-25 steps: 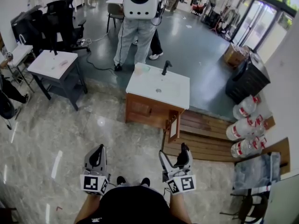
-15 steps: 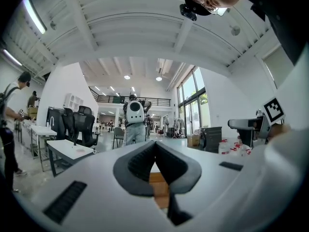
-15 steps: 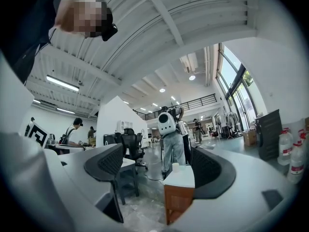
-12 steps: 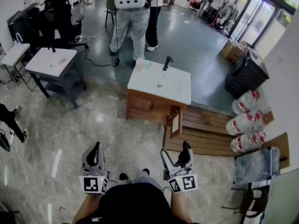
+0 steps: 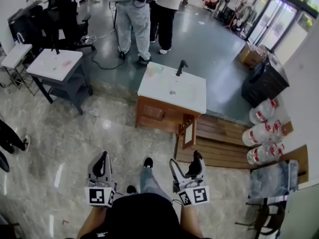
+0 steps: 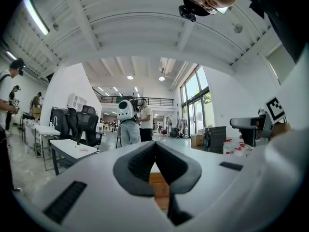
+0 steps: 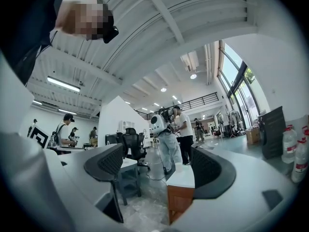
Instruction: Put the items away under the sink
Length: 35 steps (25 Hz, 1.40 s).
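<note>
Ahead across the floor, well apart from me: sink cabinet (image 5: 189, 97), door (image 5: 188, 132) ajar. L gripper (image 5: 102, 157): fingers pressed together, nothing btwn. R gripper (image 5: 185, 160): fingers spread, empty. Items: none seen. Task looks unstarted, all steps left.

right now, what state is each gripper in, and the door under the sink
left gripper: shut, nothing between the jaws
right gripper: open, nothing between the jaws
cabinet door: swung open towards the person
sink cabinet: upright, not yet reached
</note>
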Motion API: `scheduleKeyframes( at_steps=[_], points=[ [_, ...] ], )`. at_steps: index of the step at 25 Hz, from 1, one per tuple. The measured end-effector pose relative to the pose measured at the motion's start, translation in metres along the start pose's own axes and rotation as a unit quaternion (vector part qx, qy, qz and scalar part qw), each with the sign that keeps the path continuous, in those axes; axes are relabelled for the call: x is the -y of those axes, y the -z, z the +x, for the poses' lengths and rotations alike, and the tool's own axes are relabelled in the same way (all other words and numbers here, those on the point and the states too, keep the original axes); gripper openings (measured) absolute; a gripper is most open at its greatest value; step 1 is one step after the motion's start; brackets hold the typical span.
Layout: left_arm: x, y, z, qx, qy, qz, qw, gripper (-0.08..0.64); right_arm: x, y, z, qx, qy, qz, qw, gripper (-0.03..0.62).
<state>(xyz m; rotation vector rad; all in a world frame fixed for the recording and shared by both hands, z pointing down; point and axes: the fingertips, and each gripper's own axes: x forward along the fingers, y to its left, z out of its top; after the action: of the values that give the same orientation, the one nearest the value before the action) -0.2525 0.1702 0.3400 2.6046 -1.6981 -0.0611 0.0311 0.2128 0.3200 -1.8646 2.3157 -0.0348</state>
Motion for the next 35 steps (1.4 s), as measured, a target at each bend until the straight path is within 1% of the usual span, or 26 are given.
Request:
scheduleKeyframes(
  at_steps=[8,11,16,23,26,30,35],
  points=[
    [-0.010,0.011,0.039,-0.013,-0.015,0.002,0.9998,0.008,0.022,0.005,0.044,0.015,-0.017,0.013,1.000,0.430],
    [-0.009,0.011,0.064,-0.018,-0.017,0.006,0.9997,0.008,0.039,0.008,0.064,0.011,-0.016,0.014,1.000,0.430],
    [-0.005,0.010,0.116,-0.024,-0.016,0.013,0.9995,0.008,0.074,0.011,0.100,0.021,-0.019,0.035,0.999,0.430],
    [0.007,0.008,0.200,-0.031,-0.014,0.013,0.9993,0.008,0.120,0.015,0.157,0.007,-0.031,0.036,0.999,0.430],
    [0.012,0.003,0.231,-0.032,-0.012,0.018,0.9992,0.008,0.133,0.012,0.179,0.002,-0.043,0.024,0.999,0.430],
    [0.014,-0.005,0.263,-0.028,-0.021,0.022,0.9992,0.008,0.150,0.011,0.206,-0.001,-0.059,0.019,0.998,0.430],
    [0.014,0.004,0.288,-0.040,-0.022,0.022,0.9987,0.008,0.166,0.017,0.229,-0.016,-0.069,0.020,0.997,0.430]
  ],
)
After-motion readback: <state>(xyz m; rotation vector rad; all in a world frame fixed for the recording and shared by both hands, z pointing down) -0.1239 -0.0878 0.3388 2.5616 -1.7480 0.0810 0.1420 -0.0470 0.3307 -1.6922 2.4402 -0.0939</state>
